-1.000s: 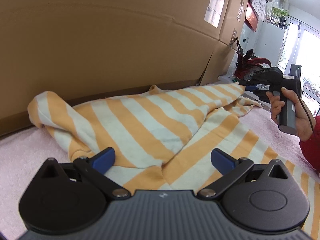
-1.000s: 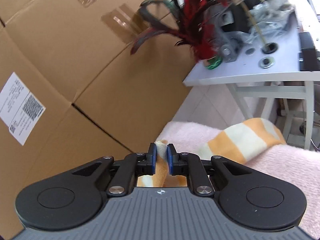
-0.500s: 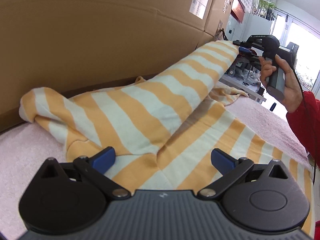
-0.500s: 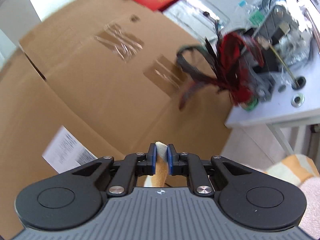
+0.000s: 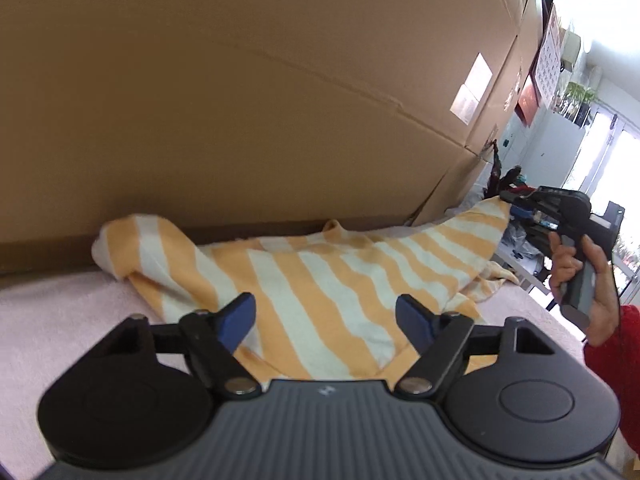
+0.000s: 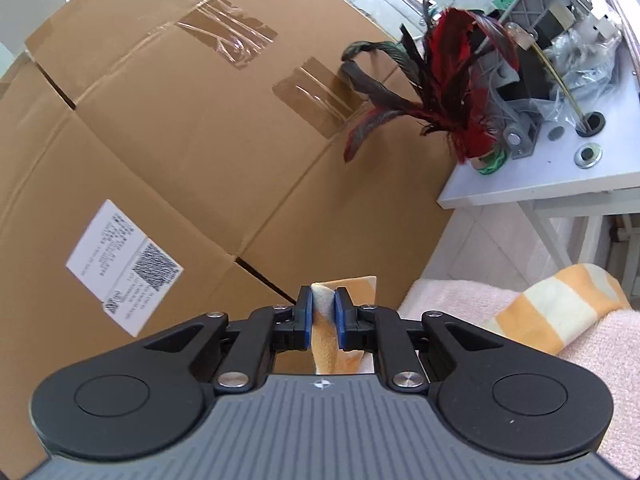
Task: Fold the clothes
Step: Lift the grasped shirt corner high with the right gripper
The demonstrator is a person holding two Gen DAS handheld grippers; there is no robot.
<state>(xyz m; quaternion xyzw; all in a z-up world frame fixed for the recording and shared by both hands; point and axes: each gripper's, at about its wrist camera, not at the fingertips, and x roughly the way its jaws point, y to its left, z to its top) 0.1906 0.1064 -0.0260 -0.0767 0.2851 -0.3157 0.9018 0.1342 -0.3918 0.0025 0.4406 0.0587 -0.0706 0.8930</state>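
Note:
An orange-and-white striped garment [image 5: 320, 276] lies rumpled on a pink towel-covered surface [image 5: 60, 312] against big cardboard boxes. My left gripper [image 5: 326, 314] is open just above the garment's near part, nothing between its blue pads. My right gripper [image 6: 322, 320] is shut on a corner of the striped garment [image 6: 322, 312]. In the left wrist view the right gripper [image 5: 516, 204], held by a hand [image 5: 588, 292], keeps that corner lifted at the far right, the cloth stretched toward it. Another striped part [image 6: 560, 312] hangs over the pink surface's edge.
Large cardboard boxes [image 5: 280, 100] wall off the back; one carries a white label [image 6: 124, 268]. A white table [image 6: 560, 176] holds red-black feathers [image 6: 452, 92] and machine parts. A red sleeve [image 5: 624, 360] shows at the right edge.
The right gripper came down from its high lift, with the held corner now lower and farther from the left camera. The left gripper moved forward over the garment, its jaws slightly closer together.

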